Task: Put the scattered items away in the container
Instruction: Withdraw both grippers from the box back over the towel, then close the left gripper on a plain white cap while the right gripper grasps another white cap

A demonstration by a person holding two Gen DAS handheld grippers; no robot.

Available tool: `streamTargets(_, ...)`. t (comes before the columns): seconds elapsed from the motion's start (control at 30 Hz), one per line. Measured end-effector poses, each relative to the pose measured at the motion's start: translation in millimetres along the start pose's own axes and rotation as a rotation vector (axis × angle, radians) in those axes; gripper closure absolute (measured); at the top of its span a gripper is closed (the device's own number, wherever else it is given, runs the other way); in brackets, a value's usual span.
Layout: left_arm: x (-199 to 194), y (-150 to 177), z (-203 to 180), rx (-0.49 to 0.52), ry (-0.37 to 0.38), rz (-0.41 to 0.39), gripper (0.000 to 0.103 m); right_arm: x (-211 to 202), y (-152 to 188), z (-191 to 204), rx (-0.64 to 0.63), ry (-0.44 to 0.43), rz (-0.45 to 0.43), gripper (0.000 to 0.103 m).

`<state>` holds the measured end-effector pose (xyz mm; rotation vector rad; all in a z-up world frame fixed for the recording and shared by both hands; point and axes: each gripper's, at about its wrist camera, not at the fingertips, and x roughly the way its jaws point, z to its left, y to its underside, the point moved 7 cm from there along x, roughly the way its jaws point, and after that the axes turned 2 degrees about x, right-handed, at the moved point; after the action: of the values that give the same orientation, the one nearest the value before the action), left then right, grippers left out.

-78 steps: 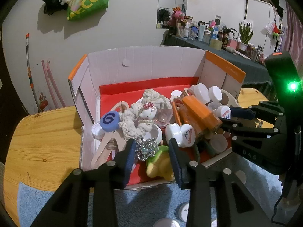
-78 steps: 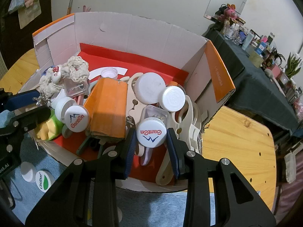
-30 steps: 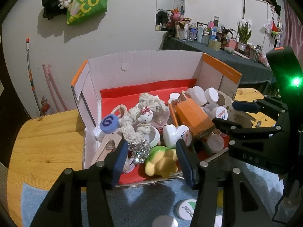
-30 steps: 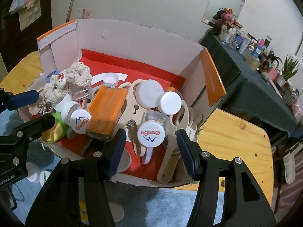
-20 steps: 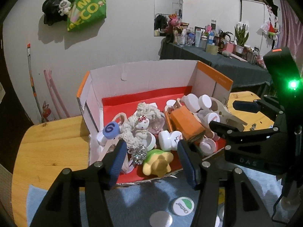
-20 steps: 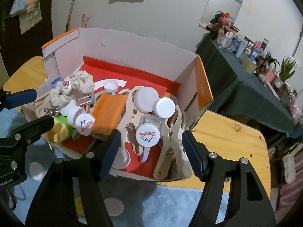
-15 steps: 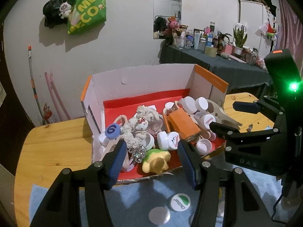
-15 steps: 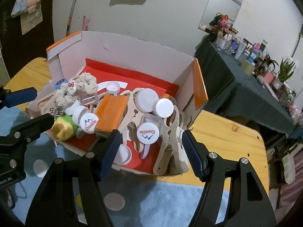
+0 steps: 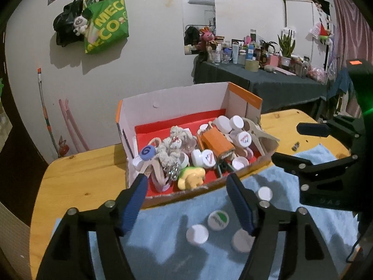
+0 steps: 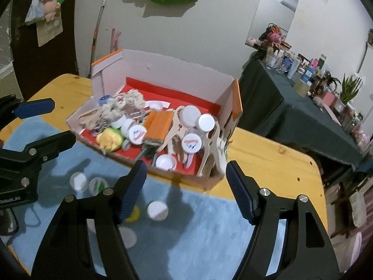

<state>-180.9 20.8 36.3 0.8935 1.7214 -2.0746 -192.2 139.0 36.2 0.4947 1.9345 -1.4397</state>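
The cardboard box (image 9: 177,98) with red lining stands on the wooden table, packed with white jars, an orange block (image 9: 218,143), a rope doll (image 9: 172,144), wooden clips and a yellow-green toy (image 9: 191,179). On the blue cloth (image 9: 163,233) in front lie loose caps: white ones (image 9: 197,233) (image 10: 157,210) and a green-logo one (image 9: 218,219) (image 10: 98,185). My left gripper (image 9: 186,184) hangs before the box's near wall, jaws opening, nothing between them. My right gripper (image 10: 185,170) hovers by the box's (image 10: 163,70) right front corner, jaws also opening and empty.
A yellow disc (image 10: 132,212) and another white cap (image 10: 127,236) lie on the cloth. Behind the wooden table (image 10: 268,170) stands a dark-draped side table (image 10: 303,112) crowded with bottles. A green bag (image 9: 107,25) hangs on the wall.
Both grippers have drawn back and upward from the box, and their jaws have spread wider. The box looks smaller, and the loose caps on the cloth have come into view.
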Motion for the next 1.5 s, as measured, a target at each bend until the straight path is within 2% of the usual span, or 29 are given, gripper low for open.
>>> streamTargets(0.23, -4.9, 26.6, -4.0, 0.026, 0.008, 0.037, 0.028, -1.2, 23.8, 5.4, 0.010, -0.019, 0.033, 0.032)
streamTargets(0.67, 9.8, 72.7, -14.6, 0.068, 0.046, 0.118, 0.027, 26.6, 60.3, 6.7, 0.028, -0.032, 0.125, 0.032)
streamTargets(1.07, 31.7, 85.5, -10.9, 0.051, 0.063, 0.175, 0.027, 48.3, 67.2, 7.5, 0.018, -0.040, 0.168, 0.032)
streamTargets(1.5, 43.2, 90.3, -7.0, 0.035, 0.076, 0.193, 0.027, 62.2, 72.8, 7.7, 0.048, -0.067, 0.189, 0.032)
